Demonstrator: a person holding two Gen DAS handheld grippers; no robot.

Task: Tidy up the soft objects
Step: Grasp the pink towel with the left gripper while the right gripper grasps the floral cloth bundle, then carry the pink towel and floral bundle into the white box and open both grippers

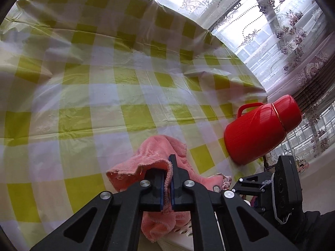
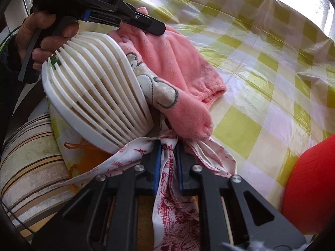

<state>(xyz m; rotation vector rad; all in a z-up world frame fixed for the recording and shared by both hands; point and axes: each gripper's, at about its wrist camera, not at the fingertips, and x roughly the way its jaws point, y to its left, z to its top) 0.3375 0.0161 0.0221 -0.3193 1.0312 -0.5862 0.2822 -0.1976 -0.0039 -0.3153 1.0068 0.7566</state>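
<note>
My left gripper (image 1: 167, 165) is shut on a fold of a pink fleece garment (image 1: 155, 156) that hangs over the rim of a white slatted basket (image 1: 180, 236). In the right wrist view the left gripper (image 2: 155, 28) pinches the pink garment (image 2: 184, 62) at its top, above the tipped basket (image 2: 98, 87). My right gripper (image 2: 168, 146) is shut on a white cloth with red print (image 2: 173, 198), which lies under the garment's pink sleeve. The right gripper also shows in the left wrist view (image 1: 280, 190), low at the right.
A red thermos jug (image 1: 263, 127) stands on the yellow-and-white checked tablecloth (image 1: 125, 79) to the right; it also shows in the right wrist view (image 2: 312, 188). A striped cushion (image 2: 31, 156) lies left, below the basket. Lace curtains (image 1: 282, 31) hang behind the table.
</note>
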